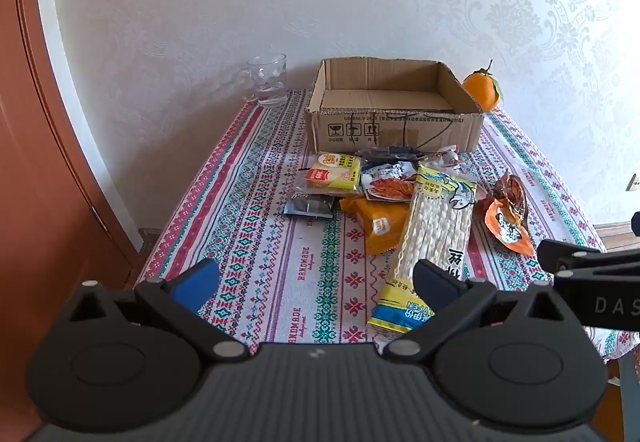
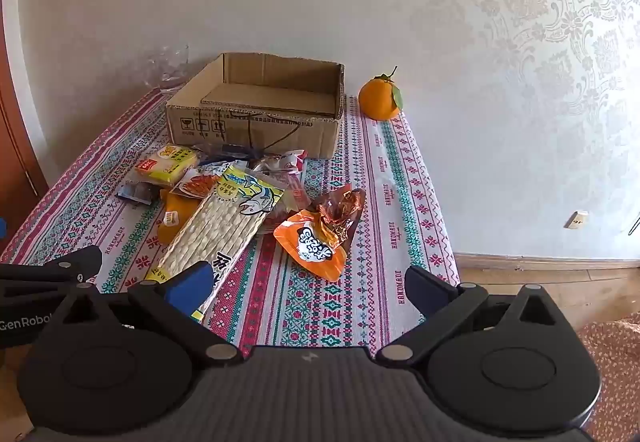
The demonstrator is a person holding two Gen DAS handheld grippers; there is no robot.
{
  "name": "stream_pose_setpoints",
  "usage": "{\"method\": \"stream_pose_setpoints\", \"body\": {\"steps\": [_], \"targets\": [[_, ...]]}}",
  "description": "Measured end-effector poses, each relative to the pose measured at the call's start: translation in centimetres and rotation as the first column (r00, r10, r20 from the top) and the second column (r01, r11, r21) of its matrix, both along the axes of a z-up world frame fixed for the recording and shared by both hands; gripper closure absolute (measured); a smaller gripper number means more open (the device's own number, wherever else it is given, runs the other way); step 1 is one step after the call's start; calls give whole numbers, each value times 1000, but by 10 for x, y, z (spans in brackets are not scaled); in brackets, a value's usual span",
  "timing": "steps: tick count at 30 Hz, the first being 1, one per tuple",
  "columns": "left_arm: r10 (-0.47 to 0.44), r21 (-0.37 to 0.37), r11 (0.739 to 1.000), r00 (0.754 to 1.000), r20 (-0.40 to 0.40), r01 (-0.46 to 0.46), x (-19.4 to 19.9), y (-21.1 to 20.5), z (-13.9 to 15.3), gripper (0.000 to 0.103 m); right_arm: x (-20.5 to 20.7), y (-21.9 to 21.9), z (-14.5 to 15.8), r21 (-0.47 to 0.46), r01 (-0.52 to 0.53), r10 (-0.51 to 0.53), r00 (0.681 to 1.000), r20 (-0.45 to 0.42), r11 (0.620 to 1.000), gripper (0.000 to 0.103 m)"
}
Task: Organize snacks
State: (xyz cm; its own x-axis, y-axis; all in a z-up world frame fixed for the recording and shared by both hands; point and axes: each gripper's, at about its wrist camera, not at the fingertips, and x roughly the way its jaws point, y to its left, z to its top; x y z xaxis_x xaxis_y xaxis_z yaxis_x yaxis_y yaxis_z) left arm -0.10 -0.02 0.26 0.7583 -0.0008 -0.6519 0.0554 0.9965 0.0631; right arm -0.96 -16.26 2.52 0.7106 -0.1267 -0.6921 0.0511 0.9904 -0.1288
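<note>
One cardboard box (image 1: 394,110) at the back of the table, a pile of about seven snack packets (image 1: 400,198) just in front, one orange (image 1: 484,92), one glass mug (image 1: 268,80), left gripper (image 1: 316,278) and right gripper (image 2: 308,282) both wide apart, holding nothing

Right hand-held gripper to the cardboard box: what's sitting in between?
In the right wrist view, beyond the open right hand-held gripper comes bare tablecloth, then the orange pouch and the snack pile, ending at the cardboard box, which looks empty.
</note>
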Motion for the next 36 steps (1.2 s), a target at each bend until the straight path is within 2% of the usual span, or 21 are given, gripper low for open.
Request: {"method": "stream_pose_setpoints", "body": {"steps": [36], "targets": [[11,2,1000,1000,29,-11,3,0,5,1,2,3,8,-14,-6,6,1000,21,1000,0]]}}
